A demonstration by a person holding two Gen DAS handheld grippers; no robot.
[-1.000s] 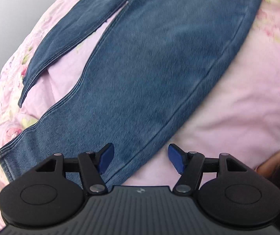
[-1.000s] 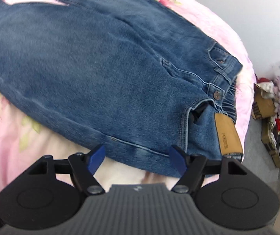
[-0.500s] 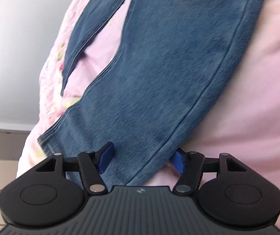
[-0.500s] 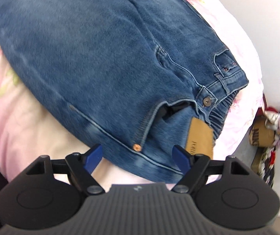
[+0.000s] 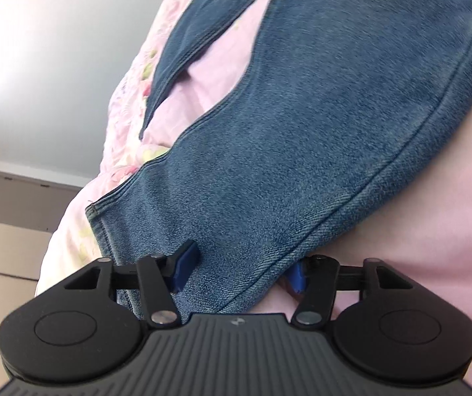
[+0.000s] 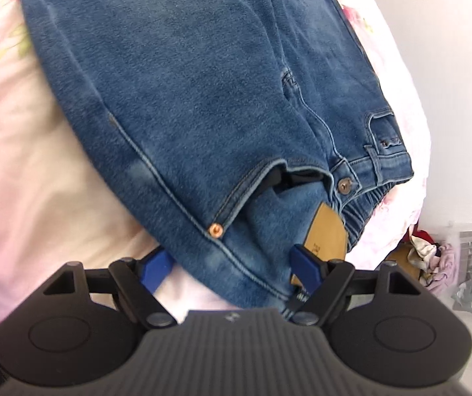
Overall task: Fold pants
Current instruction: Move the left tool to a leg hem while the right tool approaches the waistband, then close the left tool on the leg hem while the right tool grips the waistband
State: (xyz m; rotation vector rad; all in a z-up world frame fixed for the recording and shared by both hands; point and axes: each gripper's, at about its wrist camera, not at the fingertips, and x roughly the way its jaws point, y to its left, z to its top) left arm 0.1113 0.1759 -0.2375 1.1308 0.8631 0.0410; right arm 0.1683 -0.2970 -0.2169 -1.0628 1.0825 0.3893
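Blue jeans lie flat on a pink floral bedspread. In the left wrist view the near leg [image 5: 318, 138] runs toward me and its hem end lies between my open left gripper [image 5: 241, 269]; the other leg [image 5: 199, 33] lies farther left. In the right wrist view the waist end [image 6: 203, 99] shows a pocket, a copper rivet [image 6: 216, 229], a button [image 6: 345, 186] and a tan leather patch [image 6: 328, 231]. My right gripper [image 6: 232, 269] is open, its jaws straddling the near edge of the waist by the patch.
The pink bedspread [image 5: 417, 231] [image 6: 38, 181] extends under and around the jeans. A white wall and wooden furniture [image 5: 5, 231] stand left. Cluttered boxes and clothes [image 6: 434, 257] sit beyond the bed's right edge.
Both grippers have moved forward and down onto the jeans. The leg hem now lies between the left jaws and the waist edge between the right jaws. Both stay open.
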